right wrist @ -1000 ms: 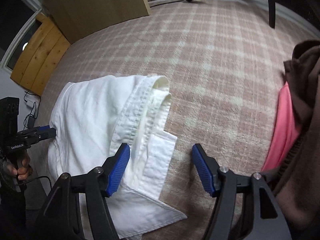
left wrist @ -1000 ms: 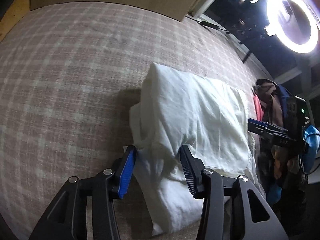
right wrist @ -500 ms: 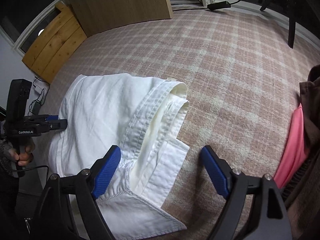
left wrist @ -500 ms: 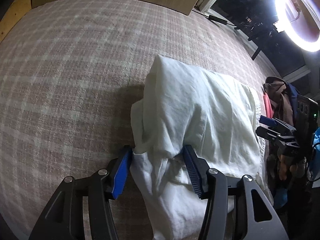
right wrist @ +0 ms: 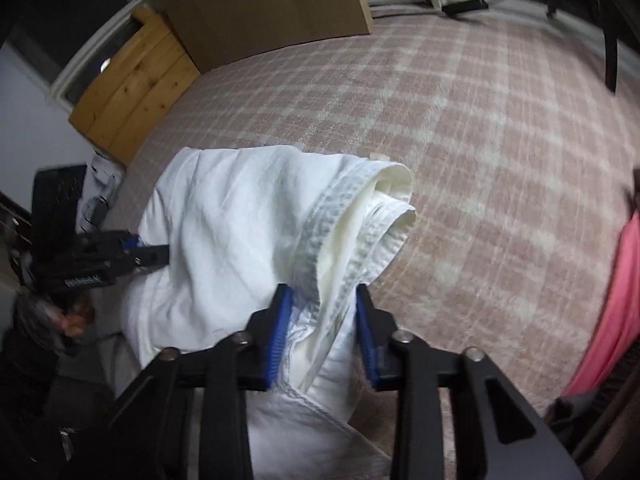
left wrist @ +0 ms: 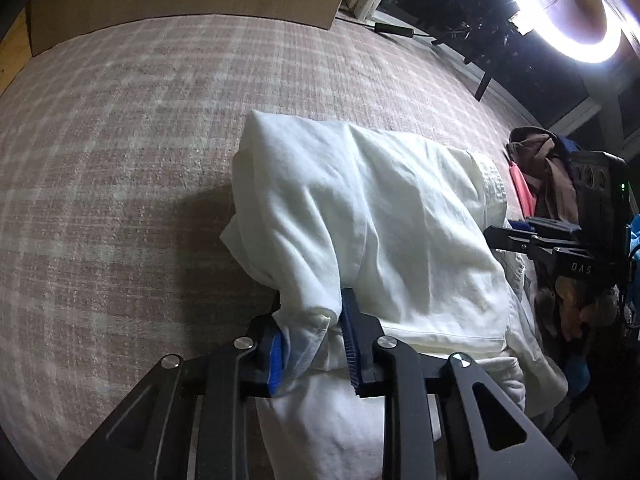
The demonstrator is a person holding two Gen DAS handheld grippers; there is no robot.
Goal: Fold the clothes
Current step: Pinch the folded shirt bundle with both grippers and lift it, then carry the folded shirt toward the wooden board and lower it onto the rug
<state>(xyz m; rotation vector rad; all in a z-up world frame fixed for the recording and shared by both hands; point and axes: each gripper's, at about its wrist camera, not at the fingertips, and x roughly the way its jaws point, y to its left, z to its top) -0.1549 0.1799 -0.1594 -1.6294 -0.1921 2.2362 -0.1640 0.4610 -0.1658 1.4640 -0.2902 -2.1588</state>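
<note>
On the checked carpet [left wrist: 120, 160], a white shirt [left wrist: 380, 208] is pinched near-edge by left gripper [left wrist: 312, 340] and right gripper [right wrist: 322, 320], mid-fold; level, matched travel is judged needed.

Our left gripper [left wrist: 310, 328]: low, pointing forward, blue pads pinched close on cloth | our right gripper [right wrist: 322, 324]: same pose, pads clamped on a bunched edge | our hand [right wrist: 74, 316] on the left grip: fingers wrapped round it, probably tight, though blurred | both grippers face each other
</note>
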